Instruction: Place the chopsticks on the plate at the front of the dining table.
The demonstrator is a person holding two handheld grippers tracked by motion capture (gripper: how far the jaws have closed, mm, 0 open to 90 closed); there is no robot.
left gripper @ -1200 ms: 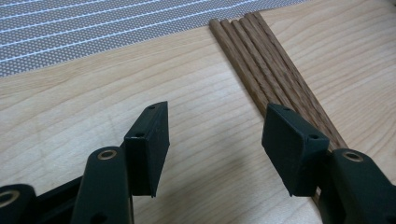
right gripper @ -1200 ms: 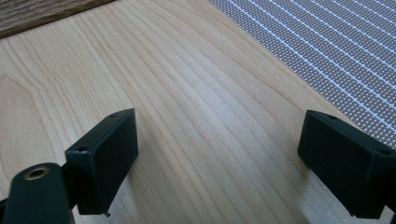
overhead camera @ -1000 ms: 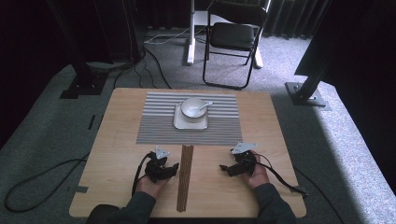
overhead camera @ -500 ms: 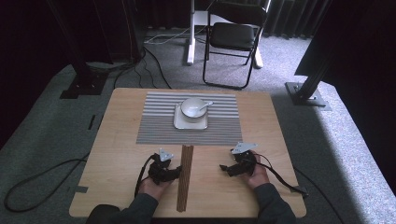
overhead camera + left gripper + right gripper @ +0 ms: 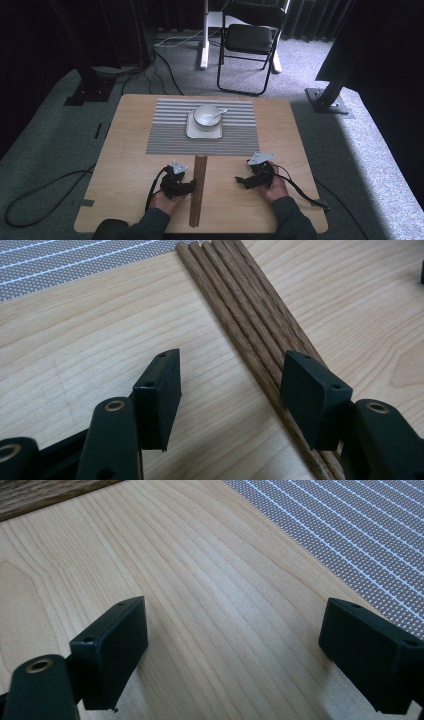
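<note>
Bundle of thin wooden sticks (image 5: pixel 198 189) lying flat on the table (image 5: pixel 125 165), running from just below the striped mat (image 5: pixel 165 142) toward the near edge, between the two hands. Four or five round rods (image 5: pixel 235 305) packed side by side, far ends close to the mat's edge.

Left gripper (image 5: pixel 182 186) low at the sticks' left flank, jaws spread wide, holding nothing. In the left gripper view, one jaw over bare wood, the other sitting over the bundle's near side; whether it touches the rods is hard to tell. Right gripper (image 5: pixel 246 181) well apart to the right, jaws likewise spread and empty, over bare table beside the mat.

Probably light, stiff and hard, these sticks: no flex, little weight. Smooth and round, so likely to roll apart or slip sideways under a pinch; loose as a group, with nothing seen binding them. Best taken across the width, near the middle of the length, so neither end dips. One or two rods at a time likely safer than the whole lot. Lying flat on the board, hard to get a jaw under.

On the mat, a pale square plate (image 5: pixel 192 132) carrying a white bowl (image 5: pixel 206 115), a spoon (image 5: pixel 220 112) resting in it with the handle out over the rim to the right. Contents of the bowl, if any, too small to tell.
</note>
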